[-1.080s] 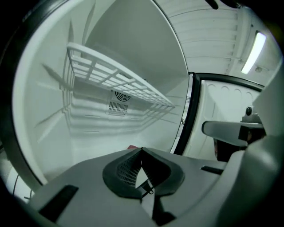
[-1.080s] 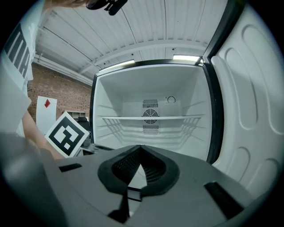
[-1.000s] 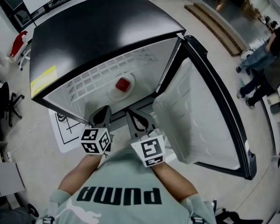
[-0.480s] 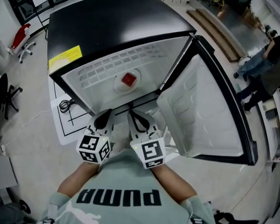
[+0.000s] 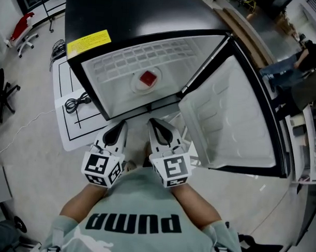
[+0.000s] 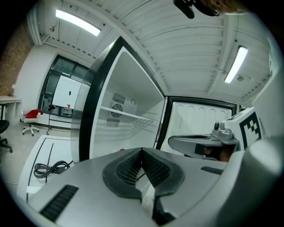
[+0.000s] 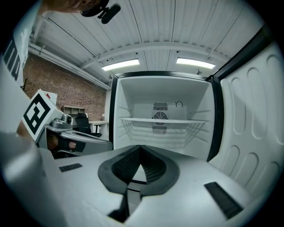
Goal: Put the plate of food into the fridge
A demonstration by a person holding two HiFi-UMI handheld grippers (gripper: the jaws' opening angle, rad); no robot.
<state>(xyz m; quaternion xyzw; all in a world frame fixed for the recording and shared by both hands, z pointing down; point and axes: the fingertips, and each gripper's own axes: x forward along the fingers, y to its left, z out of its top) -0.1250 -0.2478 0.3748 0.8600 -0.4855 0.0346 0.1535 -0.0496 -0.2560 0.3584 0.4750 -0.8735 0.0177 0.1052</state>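
The black fridge (image 5: 151,17) stands open, its door (image 5: 230,117) swung out to the right. On the wire shelf inside sits a white plate (image 5: 137,86) with a red piece of food (image 5: 148,78). My left gripper (image 5: 118,127) and right gripper (image 5: 155,124) hang side by side just in front of the fridge's lower edge, clear of the plate. Both are shut with nothing between the jaws. The left gripper view shows its dark pads (image 6: 153,166) meeting, and the right gripper view shows its pads (image 7: 151,166) the same way. The plate is hidden in the right gripper view.
A white floor mat (image 5: 65,122) with a coiled black cable (image 5: 76,102) lies left of the fridge. A yellow label (image 5: 88,42) marks the fridge top. A red chair (image 5: 21,33) stands at far left. People (image 5: 305,55) stand at far right, beyond the door.
Both grippers have drawn back from the fridge opening, the left one further. The plate with the red food stays on the shelf. Jaws remain shut.
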